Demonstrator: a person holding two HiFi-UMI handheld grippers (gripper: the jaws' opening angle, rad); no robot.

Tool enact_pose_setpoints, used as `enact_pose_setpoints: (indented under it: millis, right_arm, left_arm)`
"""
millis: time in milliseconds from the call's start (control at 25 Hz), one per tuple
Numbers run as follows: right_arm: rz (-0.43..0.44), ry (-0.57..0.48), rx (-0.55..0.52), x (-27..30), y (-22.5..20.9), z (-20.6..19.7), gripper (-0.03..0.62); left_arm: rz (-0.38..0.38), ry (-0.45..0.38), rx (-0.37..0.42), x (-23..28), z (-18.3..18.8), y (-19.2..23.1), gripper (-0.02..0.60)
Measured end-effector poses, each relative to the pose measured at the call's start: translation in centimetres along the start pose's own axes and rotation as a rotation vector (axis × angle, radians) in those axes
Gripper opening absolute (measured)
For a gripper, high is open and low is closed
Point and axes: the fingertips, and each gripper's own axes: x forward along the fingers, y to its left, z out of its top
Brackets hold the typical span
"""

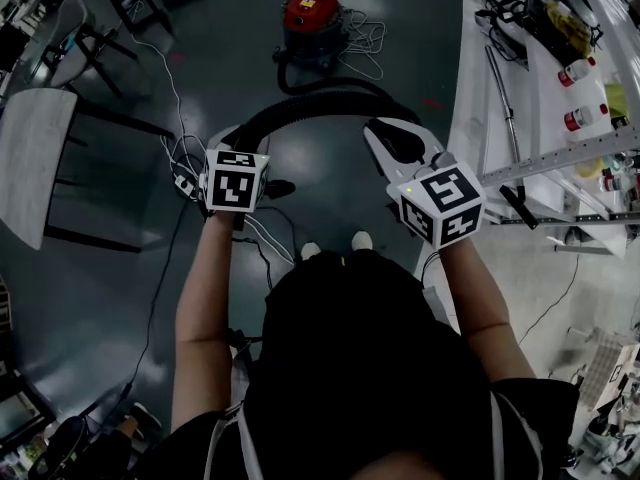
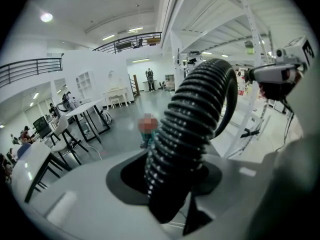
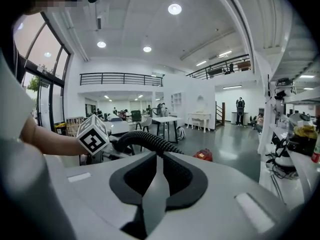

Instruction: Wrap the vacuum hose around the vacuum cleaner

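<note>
The red vacuum cleaner (image 1: pixel 310 18) stands on the dark floor ahead, also small and far in the right gripper view (image 3: pixel 202 155). Its black ribbed hose (image 1: pixel 320 103) arcs from it and across between my two grippers. My left gripper (image 1: pixel 240 140) is shut on the hose (image 2: pixel 192 119), which rises between its jaws (image 2: pixel 170 184) and curves right. My right gripper (image 1: pixel 395 146) points at the other side of the arc. Its jaws (image 3: pixel 159 159) stand together with nothing between them, and the hose (image 3: pixel 145 140) lies just beyond their tips.
A white workbench (image 1: pixel 520 78) with tools and bottles runs along the right. A chair with a pale seat (image 1: pixel 35 163) stands at the left. Loose cables (image 1: pixel 185 158) trail on the floor beside the left gripper, and a white cord (image 1: pixel 365 33) lies by the vacuum.
</note>
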Motion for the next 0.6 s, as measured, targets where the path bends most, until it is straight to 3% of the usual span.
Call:
enact_pose_setpoints:
  millis: [360, 600]
  right_arm:
    - [-0.038, 0.016, -0.126, 2.0, -0.2, 3.0, 0.161]
    - [-0.044, 0.022, -0.251, 4.6, 0.4, 4.6, 0.211]
  left_arm:
    - [-0.032, 0.003, 0.068, 0.5, 2.5, 2.6, 0.172]
    - [-0.046, -0.011, 0.115, 0.6, 4.1, 3.5, 0.170]
